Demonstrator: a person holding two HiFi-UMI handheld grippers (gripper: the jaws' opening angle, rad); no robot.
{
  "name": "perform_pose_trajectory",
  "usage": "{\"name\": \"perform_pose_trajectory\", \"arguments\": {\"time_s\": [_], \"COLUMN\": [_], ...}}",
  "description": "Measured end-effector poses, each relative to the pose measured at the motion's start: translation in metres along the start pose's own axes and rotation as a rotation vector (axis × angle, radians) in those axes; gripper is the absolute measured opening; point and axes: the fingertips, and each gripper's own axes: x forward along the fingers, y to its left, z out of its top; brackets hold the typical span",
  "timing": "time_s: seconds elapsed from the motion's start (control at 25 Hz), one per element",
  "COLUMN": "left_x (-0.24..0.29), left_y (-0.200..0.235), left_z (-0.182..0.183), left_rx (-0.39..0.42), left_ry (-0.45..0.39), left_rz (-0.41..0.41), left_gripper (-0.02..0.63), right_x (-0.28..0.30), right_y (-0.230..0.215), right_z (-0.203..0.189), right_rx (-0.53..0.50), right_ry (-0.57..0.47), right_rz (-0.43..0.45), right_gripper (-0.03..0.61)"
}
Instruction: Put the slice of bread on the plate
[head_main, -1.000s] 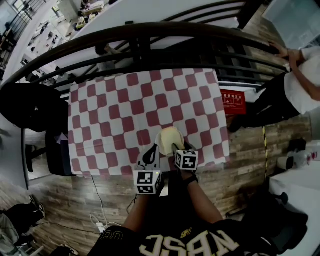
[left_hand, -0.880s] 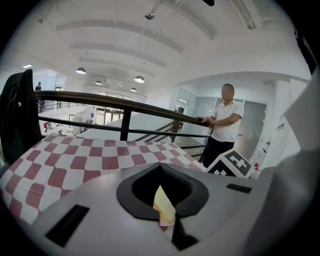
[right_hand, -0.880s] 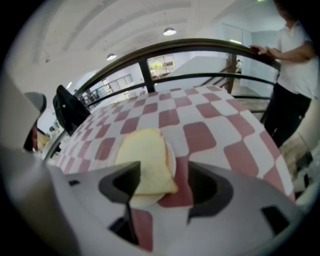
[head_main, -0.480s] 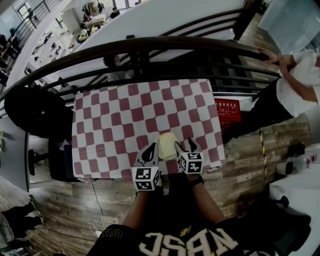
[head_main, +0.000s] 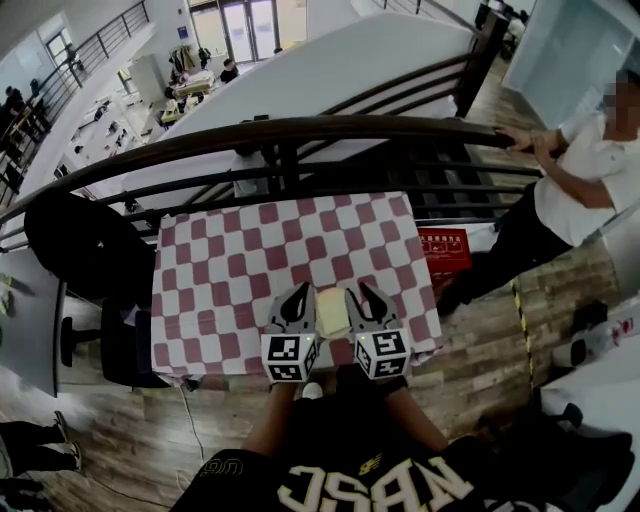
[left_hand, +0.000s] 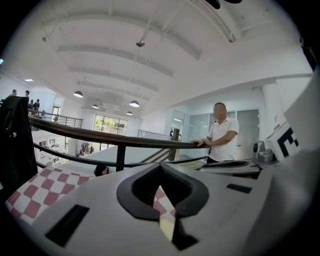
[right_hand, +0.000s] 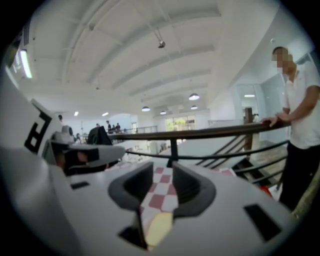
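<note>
A pale cream patch, the bread (head_main: 331, 312), lies on the red-and-white checked table (head_main: 230, 270) near its front edge. I cannot separate slice from plate. Both grippers are raised well above it, one on each side. My left gripper (head_main: 293, 303) has its tips together with nothing in it. In the left gripper view, the left gripper (left_hand: 160, 167) shows only cloth and a sliver of the bread (left_hand: 167, 227) below. My right gripper (head_main: 368, 303) is closing, a gap still between its jaws, nothing held. Through the right gripper (right_hand: 164, 175) I see cloth and the bread (right_hand: 159, 227).
A black railing (head_main: 300, 130) curves behind the table. A person in a white shirt (head_main: 580, 170) leans on it at the right. A red box (head_main: 445, 245) sits by the table's right edge. A black chair with dark cloth (head_main: 90, 250) stands at the left.
Both grippers have risen from the table toward the camera, the right one farther, leaving the pale bread lying below. The head view has tipped up to show more of the hall.
</note>
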Motion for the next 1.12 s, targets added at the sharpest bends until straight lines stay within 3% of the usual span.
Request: {"name": "perform_pose_trajectory", "arguments": {"time_s": [0.12, 0.24, 0.4, 0.56, 1.12], "left_x": [-0.008, -0.013, -0.017, -0.018, -0.036], "left_y": [-0.003, -0.005, -0.008, -0.012, -0.009], "left_z": [0.02, 0.033, 0.039, 0.037, 0.031], "left_rx": [0.016, 0.032, 0.053, 0.076, 0.067], "left_ry": [-0.051, -0.089, -0.109, -0.105, -0.114], "left_rz": [-0.005, -0.007, -0.011, -0.016, 0.0], "left_gripper": [0.018, 0.018, 0.018, 0.018, 0.018], "right_x": [-0.01, -0.016, -0.022, -0.021, -0.03], "right_y": [0.015, 0.026, 0.032, 0.033, 0.038], "right_z": [0.028, 0.052, 0.07, 0.066, 0.058], "right_rx": [0.01, 0.01, -0.036, -0.1, -0.086], "right_ry": [-0.085, -0.153, -0.192, -0.164, -0.19], "right_rz": [0.037, 0.062, 0.047, 0.009, 0.005], "right_gripper": [0.038, 0.015, 0.014, 0.014, 0.014]}}
